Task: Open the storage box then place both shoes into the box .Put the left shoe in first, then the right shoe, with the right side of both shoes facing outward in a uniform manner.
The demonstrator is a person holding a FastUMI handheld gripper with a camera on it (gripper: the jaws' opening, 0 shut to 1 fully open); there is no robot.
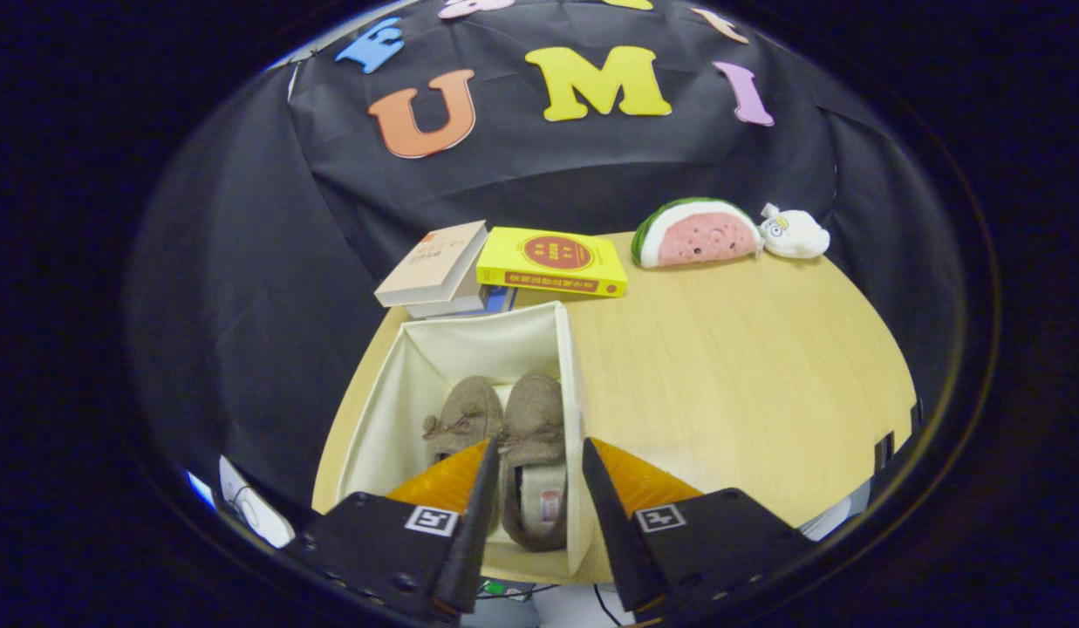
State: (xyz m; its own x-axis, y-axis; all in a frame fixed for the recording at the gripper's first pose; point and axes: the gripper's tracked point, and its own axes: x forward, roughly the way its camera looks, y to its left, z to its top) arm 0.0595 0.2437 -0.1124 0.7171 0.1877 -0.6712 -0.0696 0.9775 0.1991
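A cream fabric storage box [417,384] stands open on the wooden table. Two brown slippers lie side by side inside it, toes pointing away from me. The left slipper [463,414] is partly hidden behind my left finger. The right slipper [534,436] lies next to the box's right wall, its lined opening showing between my fingers. My gripper [539,458] hovers above the near end of the box, open, with nothing pressed between the fingers. Its right finger hangs over the box's right wall.
Behind the box lie a beige book [434,262] on another book and a yellow book [552,262]. A watermelon-slice plush [696,234] and a small white plush [794,234] sit at the table's far right. Bare tabletop [740,375] spreads to the right of the box.
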